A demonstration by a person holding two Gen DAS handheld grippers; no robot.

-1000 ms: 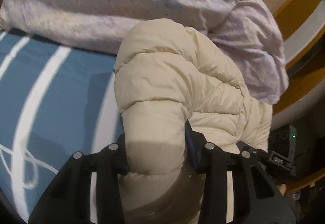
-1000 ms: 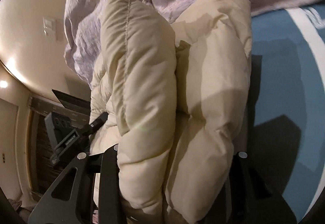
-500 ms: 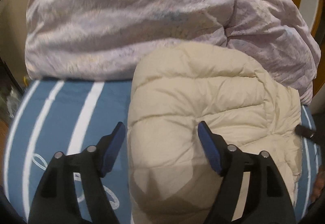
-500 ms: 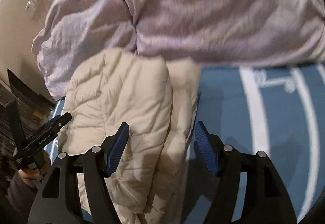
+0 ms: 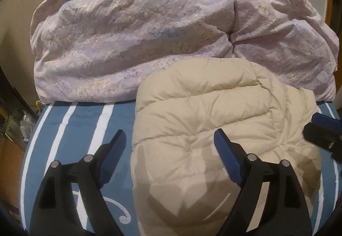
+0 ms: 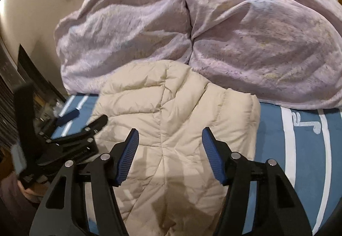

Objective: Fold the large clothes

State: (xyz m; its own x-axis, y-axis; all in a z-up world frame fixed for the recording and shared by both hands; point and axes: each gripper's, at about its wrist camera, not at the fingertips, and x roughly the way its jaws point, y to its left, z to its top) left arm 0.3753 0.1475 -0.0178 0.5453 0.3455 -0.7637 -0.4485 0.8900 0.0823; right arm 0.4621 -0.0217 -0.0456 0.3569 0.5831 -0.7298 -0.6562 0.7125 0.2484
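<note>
Striped bed [image 5: 70, 129] — folded puffer jacket [image 5: 203, 118] released, both grippers clear.

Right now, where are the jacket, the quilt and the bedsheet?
jacket [image 5: 213, 112]: left wrist view, its puffy quilted top.
quilt [image 6: 256, 43]: right wrist view, its bulging right half.
bedsheet [image 6: 303, 146]: right wrist view, blue part between white stripes.

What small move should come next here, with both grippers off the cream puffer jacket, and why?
Probably lift both grippers clear and check the fold. The cream puffer jacket lies bundled on the blue striped sheet against the lilac duvet. The left gripper is opening and the right gripper closing slightly, neither touching fabric. If the bundle holds, no regrasp seems needed.
</note>
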